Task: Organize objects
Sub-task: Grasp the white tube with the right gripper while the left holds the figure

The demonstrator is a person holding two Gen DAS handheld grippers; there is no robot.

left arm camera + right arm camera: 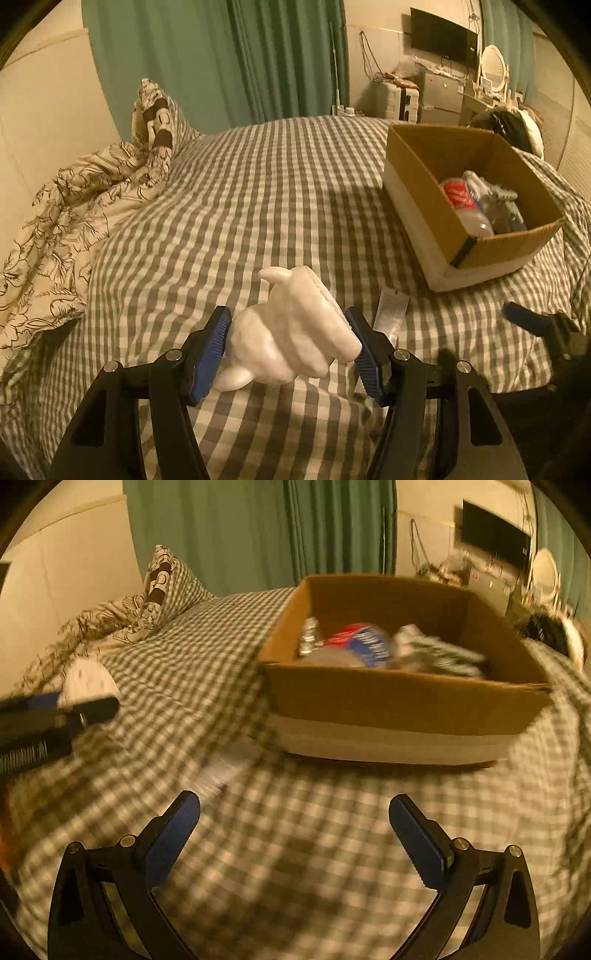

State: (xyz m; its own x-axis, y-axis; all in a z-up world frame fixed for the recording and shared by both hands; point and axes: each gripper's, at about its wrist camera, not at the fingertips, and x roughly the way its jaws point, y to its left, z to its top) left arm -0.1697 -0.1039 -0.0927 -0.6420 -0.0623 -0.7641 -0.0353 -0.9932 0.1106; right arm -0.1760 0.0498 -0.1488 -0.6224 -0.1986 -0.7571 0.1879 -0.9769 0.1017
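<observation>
Left gripper (291, 347) pinches the white hand-shaped figure (291, 332) across its middle, well short of the cardboard box (417, 206), and it looks stiff, smooth, maybe slippery, best clamped on that broad body, while right gripper (295, 834) hangs spread, empty.

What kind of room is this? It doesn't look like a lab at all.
Most likely a bedroom in someone's home: a bed with a checked sheet, a rumpled floral duvet and pillow, green curtains, and a wall-mounted TV.

Dim amber light, fisheye-bent edges, right view motion-blurred (left sharper)
</observation>
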